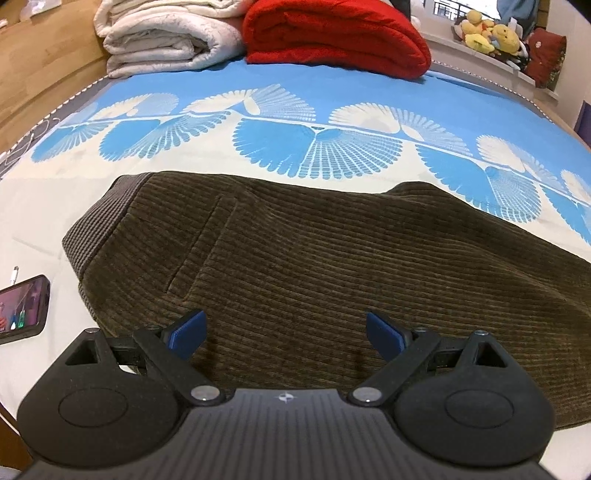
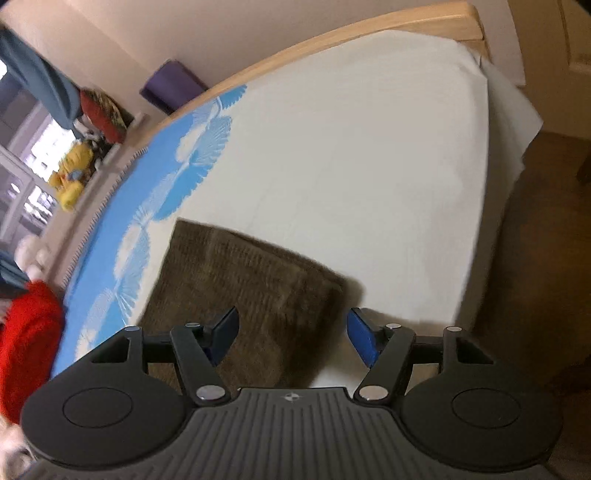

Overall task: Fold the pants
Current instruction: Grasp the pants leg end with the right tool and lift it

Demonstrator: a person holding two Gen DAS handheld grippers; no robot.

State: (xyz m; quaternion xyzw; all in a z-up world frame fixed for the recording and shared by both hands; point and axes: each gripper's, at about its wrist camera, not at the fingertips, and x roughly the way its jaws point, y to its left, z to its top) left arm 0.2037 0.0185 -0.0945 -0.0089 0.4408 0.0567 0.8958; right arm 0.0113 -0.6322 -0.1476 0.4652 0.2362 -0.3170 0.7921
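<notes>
Brown corduroy pants point(image 1: 295, 266) lie flat on the bed, their ribbed waistband at the left in the left wrist view. My left gripper point(image 1: 286, 332) hovers open over the near part of the pants, with nothing between its blue pads. In the right wrist view the folded leg end of the pants point(image 2: 243, 288) lies on the white part of the bedsheet. My right gripper point(image 2: 291, 332) stands open above the near right corner of that end, with nothing between its pads.
A blue and white patterned bedsheet point(image 1: 295, 96) covers the bed. A white folded quilt point(image 1: 162, 37) and a red blanket point(image 1: 332, 33) lie at the far end. A phone point(image 1: 22, 306) lies left of the waistband. The bed's edge point(image 2: 476, 240) drops off at right.
</notes>
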